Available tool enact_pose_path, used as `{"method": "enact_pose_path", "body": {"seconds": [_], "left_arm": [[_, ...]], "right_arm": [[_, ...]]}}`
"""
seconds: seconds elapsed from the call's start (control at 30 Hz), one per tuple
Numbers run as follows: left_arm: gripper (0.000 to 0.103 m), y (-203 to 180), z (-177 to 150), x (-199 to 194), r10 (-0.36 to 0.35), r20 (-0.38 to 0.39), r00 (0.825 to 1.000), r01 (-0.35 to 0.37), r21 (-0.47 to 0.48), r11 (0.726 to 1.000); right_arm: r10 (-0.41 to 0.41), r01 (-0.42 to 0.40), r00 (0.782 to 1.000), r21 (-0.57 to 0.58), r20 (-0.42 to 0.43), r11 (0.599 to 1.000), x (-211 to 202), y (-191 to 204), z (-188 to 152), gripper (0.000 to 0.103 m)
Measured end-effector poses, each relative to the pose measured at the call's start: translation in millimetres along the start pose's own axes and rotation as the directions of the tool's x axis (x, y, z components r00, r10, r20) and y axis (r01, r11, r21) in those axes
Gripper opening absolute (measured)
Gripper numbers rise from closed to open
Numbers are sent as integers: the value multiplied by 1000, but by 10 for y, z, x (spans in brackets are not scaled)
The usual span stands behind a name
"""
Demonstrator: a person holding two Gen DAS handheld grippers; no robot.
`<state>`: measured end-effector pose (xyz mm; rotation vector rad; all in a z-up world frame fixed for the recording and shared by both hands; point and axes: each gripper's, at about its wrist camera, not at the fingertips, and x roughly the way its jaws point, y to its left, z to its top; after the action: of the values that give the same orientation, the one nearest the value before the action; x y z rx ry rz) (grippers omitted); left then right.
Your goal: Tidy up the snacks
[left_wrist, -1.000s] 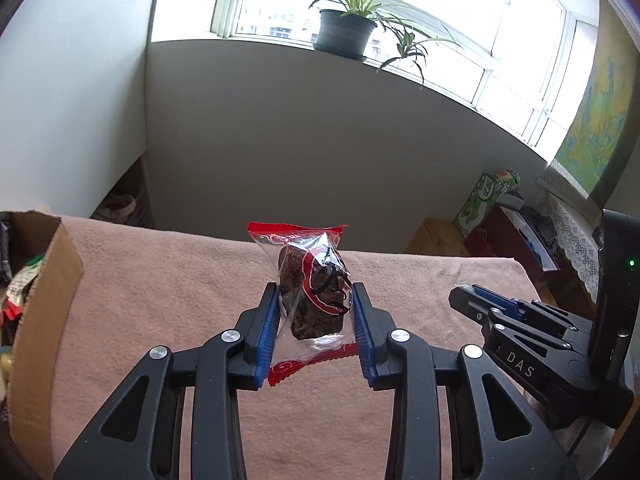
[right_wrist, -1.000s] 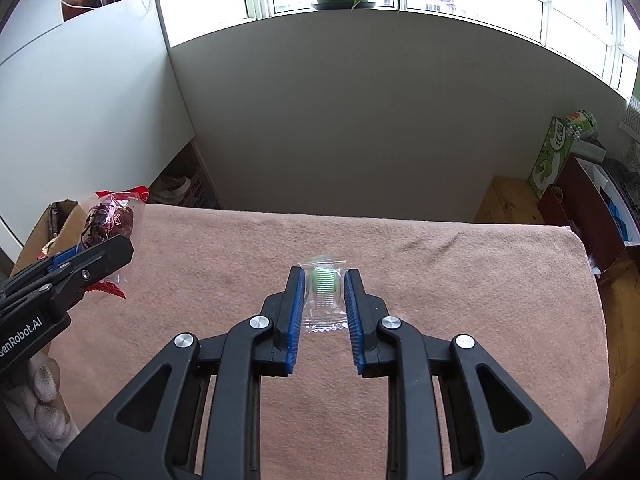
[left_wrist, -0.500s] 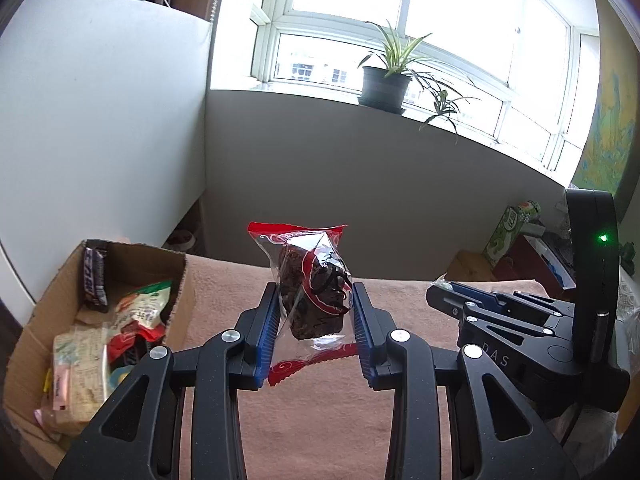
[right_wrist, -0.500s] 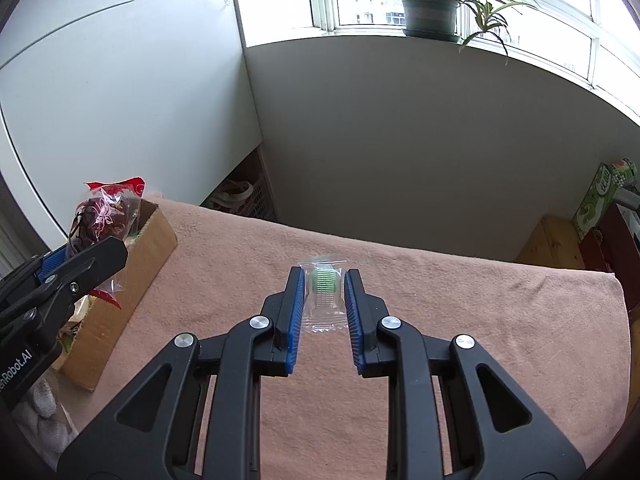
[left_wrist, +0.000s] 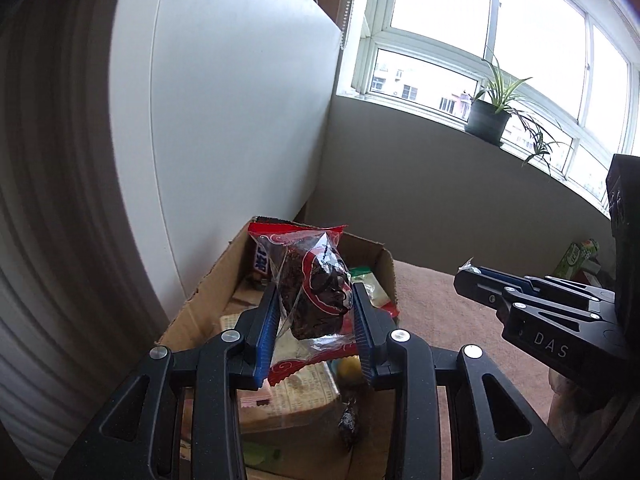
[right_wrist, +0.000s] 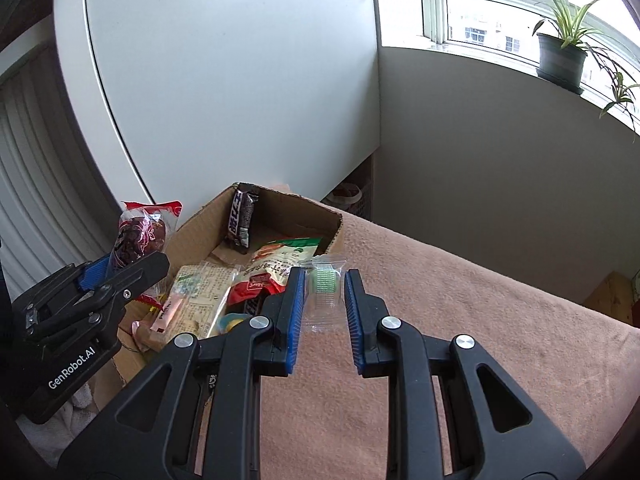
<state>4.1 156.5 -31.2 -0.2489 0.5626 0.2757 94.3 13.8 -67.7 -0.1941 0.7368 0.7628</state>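
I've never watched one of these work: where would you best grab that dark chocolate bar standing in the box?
Probably by its upper end, coming from above. The chocolate bar stands nearly upright against the far wall of the cardboard box, its top free, its lower end down among other packets.

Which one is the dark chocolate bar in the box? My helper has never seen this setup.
Find the cardboard box at the left end of the pink-covered table. The chocolate bar leans upright in its far corner, the only dark wrapper standing on end.
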Motion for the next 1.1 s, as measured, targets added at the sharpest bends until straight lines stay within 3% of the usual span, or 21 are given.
{"method": "enact_pose_path", "body": {"seconds": [0.33, 0.4, 0.47, 0.6, 0.73, 1.1], "left_arm": [[35, 173, -102, -57, 65, -3, 998, -65, 6, 998], [38, 198, -118, -84, 75, 1, 997, -75, 4, 997], [48, 239, -117, -89, 74, 0, 997, -74, -11, 997], [54, 277, -98, -123, 72, 12, 997, -72, -30, 997], [59, 280, -119, -155, 70, 14, 997, -69, -30, 997], [70, 182, -269, -317, 58, 25, 998, -58, -6, 998]], "right_arm": [[46, -47, 999, -49, -24, 998, 186, 330, -34, 22], [45, -46, 999, -54, -14, 997, 182, 346, -28, 31], [42, -41, 999, -51, 2, 998, 160, 351, -27, 60], [43, -43, 999, -32, 10, 999, 127, 314, -26, 65], [29, -28, 999, -11, 21, 1000, 83, 252, -37, 82], [-8, 8, 1000, -18, 25, 1000, -109, 157, -173, 83]]}}
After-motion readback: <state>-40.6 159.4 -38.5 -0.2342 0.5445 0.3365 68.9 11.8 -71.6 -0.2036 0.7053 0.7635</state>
